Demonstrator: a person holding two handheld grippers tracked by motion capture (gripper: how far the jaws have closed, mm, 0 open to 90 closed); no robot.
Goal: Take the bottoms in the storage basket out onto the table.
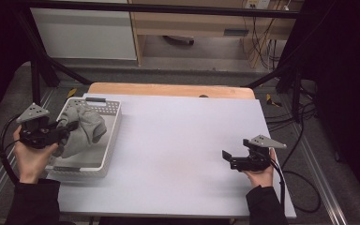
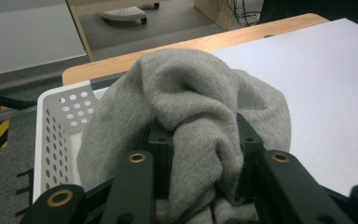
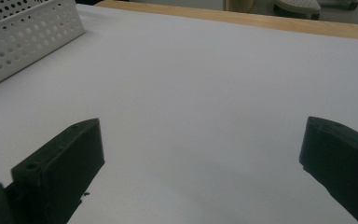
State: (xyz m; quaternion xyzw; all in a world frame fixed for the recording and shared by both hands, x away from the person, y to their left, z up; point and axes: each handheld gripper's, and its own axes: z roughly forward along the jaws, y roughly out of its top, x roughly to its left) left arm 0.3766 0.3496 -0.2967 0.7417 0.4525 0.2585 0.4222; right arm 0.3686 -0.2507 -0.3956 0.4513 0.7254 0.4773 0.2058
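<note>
- Left gripper [image 1: 70,126] at 9 o'clock, jaws clamped on a crumpled grey knit cloth [image 1: 82,131], over a white perforated plastic basket [image 1: 110,140].
- Right gripper [image 1: 226,154] at 4 o'clock, low over the pale lavender tabletop [image 1: 178,140], nothing between its jaws.

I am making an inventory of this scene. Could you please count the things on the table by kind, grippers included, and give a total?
Grey knitted garment, pinched in the left gripper: 1
White perforated basket: 1
Handheld grippers, the left one and the right gripper, its fingers apart over the white table: 2
Total: 4
</note>
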